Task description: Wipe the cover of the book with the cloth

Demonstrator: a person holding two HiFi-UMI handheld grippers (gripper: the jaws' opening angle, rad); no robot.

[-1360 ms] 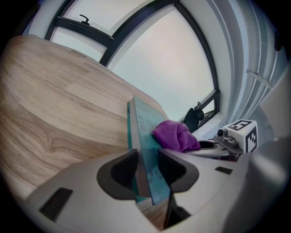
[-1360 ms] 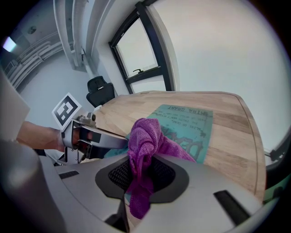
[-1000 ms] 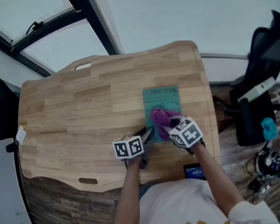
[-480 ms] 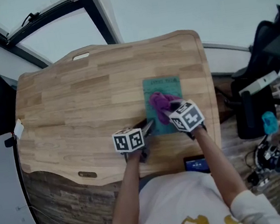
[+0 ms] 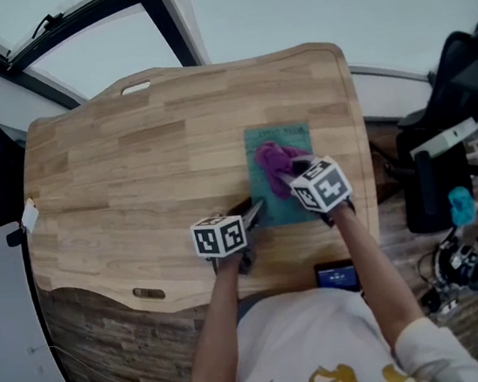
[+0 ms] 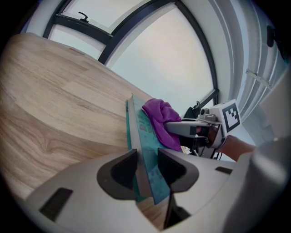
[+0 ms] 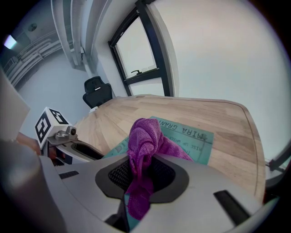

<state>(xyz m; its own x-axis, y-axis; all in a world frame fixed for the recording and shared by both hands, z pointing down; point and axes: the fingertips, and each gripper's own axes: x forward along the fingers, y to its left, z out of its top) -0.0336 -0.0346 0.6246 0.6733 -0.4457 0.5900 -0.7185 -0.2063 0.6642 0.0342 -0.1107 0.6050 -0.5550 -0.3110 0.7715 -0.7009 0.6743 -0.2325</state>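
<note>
At the bench, we pinch the teal book by its near left corner with the left gripper. Its 2 fingers are partly closed and press on either side of the cover's edge, and the rest of the book stretches away ahead of them. Our right gripper has both fingers clamped tight on the purple cloth. 1 bunched fold rises between them and a tail hangs below. The cloth's loose end rests on the book's cover just ahead of the right fingers, near the printed title. The right fingers sit over the cover, beyond and to the right of the left fingers, near them but apart.
</note>
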